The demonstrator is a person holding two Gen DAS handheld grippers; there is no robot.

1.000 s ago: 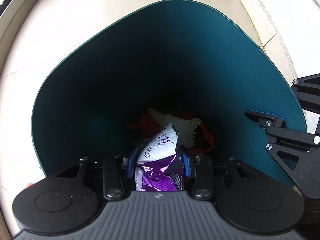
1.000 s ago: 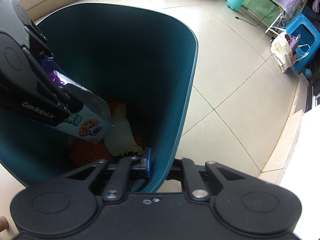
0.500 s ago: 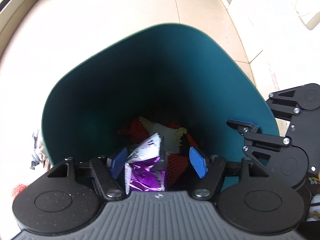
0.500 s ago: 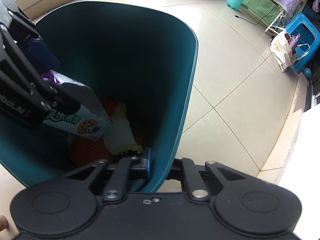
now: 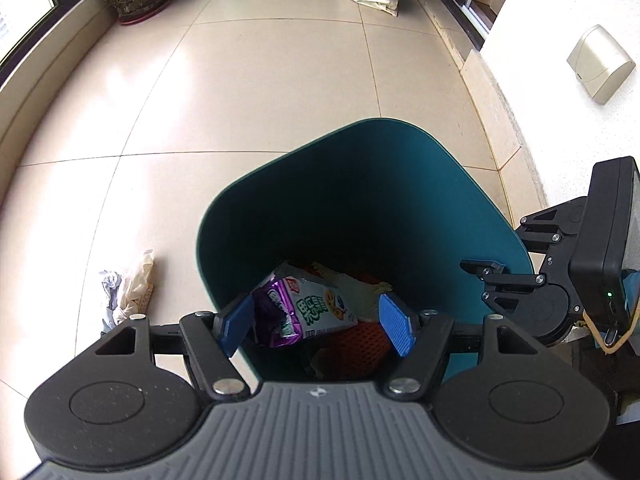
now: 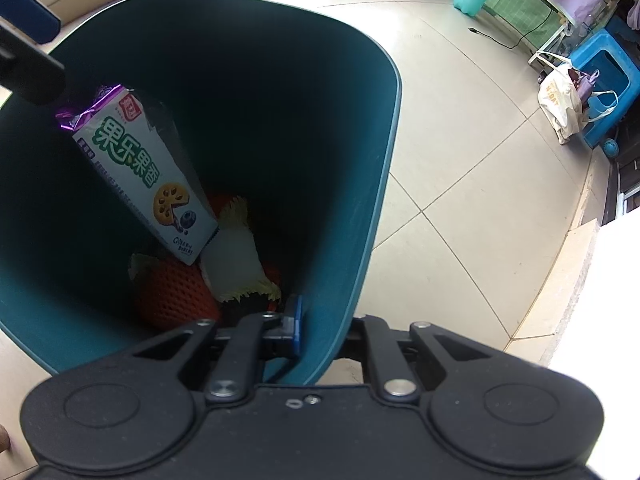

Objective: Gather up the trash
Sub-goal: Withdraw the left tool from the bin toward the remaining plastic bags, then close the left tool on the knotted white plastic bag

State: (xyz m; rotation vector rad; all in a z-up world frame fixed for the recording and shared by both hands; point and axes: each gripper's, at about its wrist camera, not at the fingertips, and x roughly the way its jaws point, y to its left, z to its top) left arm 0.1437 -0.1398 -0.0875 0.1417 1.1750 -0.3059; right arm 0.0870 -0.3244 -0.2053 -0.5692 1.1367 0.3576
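Pale tiled floor [image 5: 248, 92] surrounds a teal bin [image 6: 360, 160]. The left gripper [image 5: 316, 326] hangs above its mouth, jaws wide and empty; the snack wrapper [image 6: 144, 172] leans inside on orange netting [image 6: 172, 296]. The right gripper [image 6: 320, 330] has its jaws clamped on the bin's rim. Crumpled trash [image 5: 126, 290] lies on the floor beside the bin.

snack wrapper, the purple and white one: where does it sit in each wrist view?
Left wrist: snack wrapper low centre, inside the bin, seen between the open left claw's blue pads.
Right wrist: snack wrapper left of centre, leaning on the bin's inner wall.
Shared landmark: teal bin, with the orange mesh at its bottom.
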